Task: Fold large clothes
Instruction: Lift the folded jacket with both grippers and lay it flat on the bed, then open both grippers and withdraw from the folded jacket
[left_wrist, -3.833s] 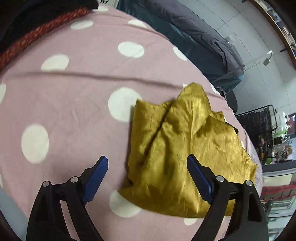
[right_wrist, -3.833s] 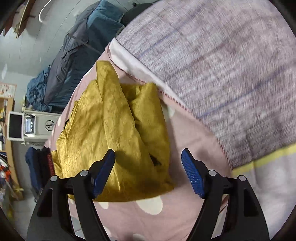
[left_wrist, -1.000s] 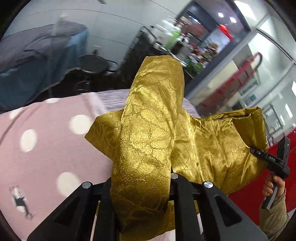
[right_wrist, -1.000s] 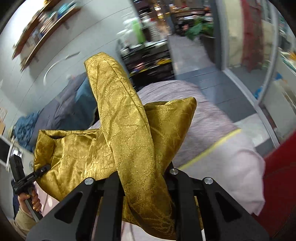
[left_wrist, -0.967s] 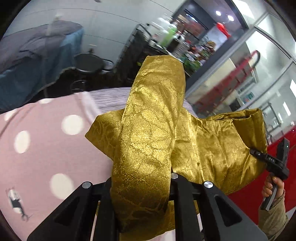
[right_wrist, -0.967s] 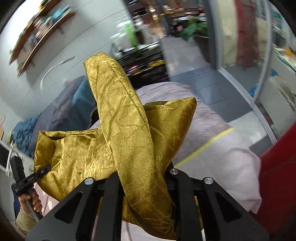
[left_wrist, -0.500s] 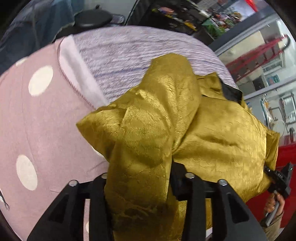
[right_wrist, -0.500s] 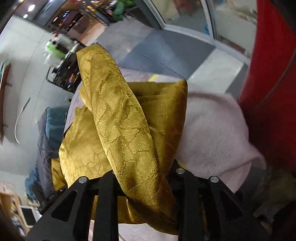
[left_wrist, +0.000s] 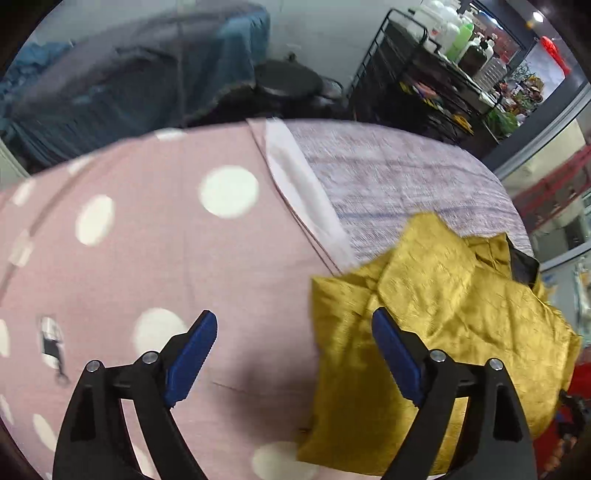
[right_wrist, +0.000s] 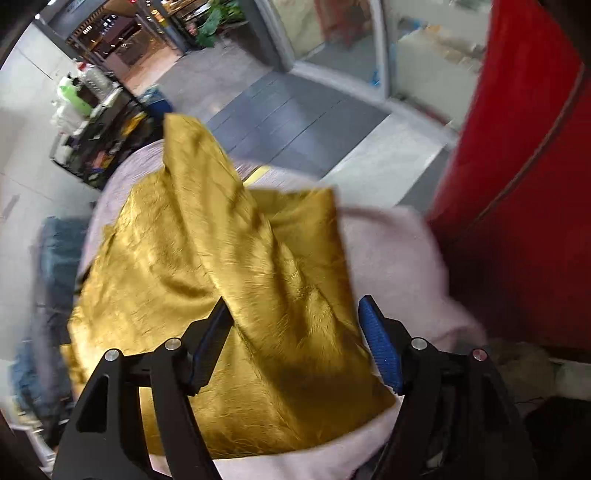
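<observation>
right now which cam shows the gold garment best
The right wrist view: the gold garment fills the middle of the frame, with most of its outline and top fold visible, though blurred. The left wrist view shows only part of it at the right edge, behind a gripper finger.

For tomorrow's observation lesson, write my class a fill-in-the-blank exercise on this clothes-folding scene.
1. The garment is ____ in colour.
2. The pink sheet is patterned with white ____.
3. The pads on the left gripper are ____ in colour.
4. Beyond the bed in the right wrist view stands a large ____ panel.

Missing words: gold; dots; blue; red
</observation>
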